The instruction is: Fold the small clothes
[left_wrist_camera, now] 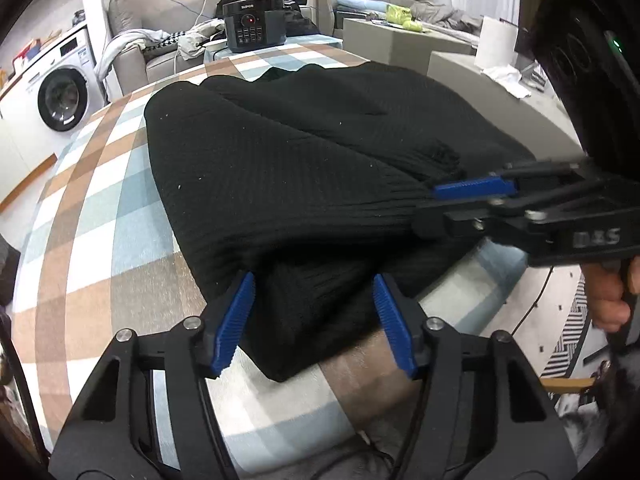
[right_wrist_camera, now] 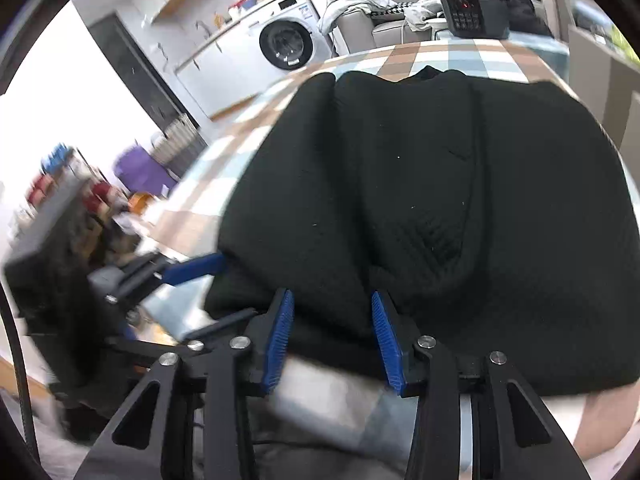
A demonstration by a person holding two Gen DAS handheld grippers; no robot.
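Observation:
A black ribbed knit garment [left_wrist_camera: 280, 168] lies on a table with a checked cloth [left_wrist_camera: 100, 208]; its sleeves are folded in over the body. In the left wrist view my left gripper [left_wrist_camera: 316, 320] is open, its blue pads either side of the garment's near hem. My right gripper [left_wrist_camera: 472, 188] reaches in from the right at the hem's right part. In the right wrist view the right gripper [right_wrist_camera: 332, 332] is open astride the garment's [right_wrist_camera: 420, 184] near edge, and the left gripper [right_wrist_camera: 196, 268] shows at the left by the hem corner.
A black pressure cooker [left_wrist_camera: 254, 26] stands at the table's far end. A washing machine [left_wrist_camera: 60, 92] is at far left, sofas with laundry behind. Grey boxes [left_wrist_camera: 400, 40] and a paper roll [left_wrist_camera: 496, 40] stand at the right. The table's near edge is under both grippers.

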